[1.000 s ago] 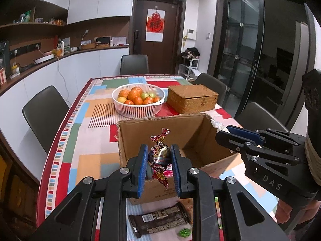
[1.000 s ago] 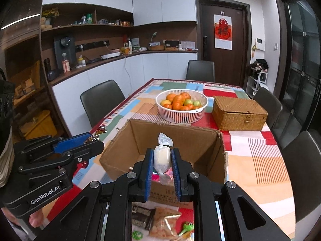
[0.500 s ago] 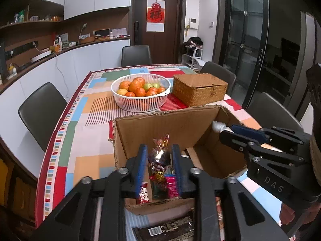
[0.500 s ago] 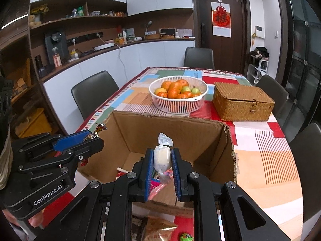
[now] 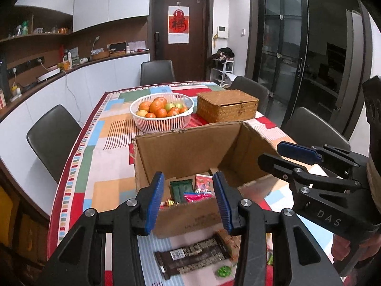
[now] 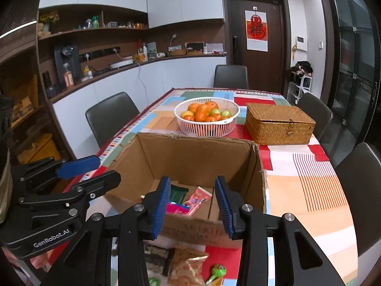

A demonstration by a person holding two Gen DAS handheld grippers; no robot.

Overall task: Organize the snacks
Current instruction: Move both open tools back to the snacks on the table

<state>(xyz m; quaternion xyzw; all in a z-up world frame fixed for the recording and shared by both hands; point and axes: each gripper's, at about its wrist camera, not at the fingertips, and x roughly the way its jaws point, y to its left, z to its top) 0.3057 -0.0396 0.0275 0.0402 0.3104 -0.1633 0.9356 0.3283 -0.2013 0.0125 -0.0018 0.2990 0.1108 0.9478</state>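
Hovering with fingers apart and empty, left gripper (image 5: 188,199) and right gripper (image 6: 193,199) half-hide snacks inside the cardboard box (image 6: 197,152).

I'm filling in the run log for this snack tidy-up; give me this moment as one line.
left gripper: open, empty | right gripper: open, empty | both over cardboard box | snacks in box | chocolate bar on table

One cardboard box (image 5: 190,152), one white fruit basket (image 5: 162,116), one wicker box (image 5: 227,104) — four dark chairs (image 6: 110,114), two open grippers (image 5: 188,200). Inside the box, perhaps four snack packets (image 6: 197,200) — partly hidden.
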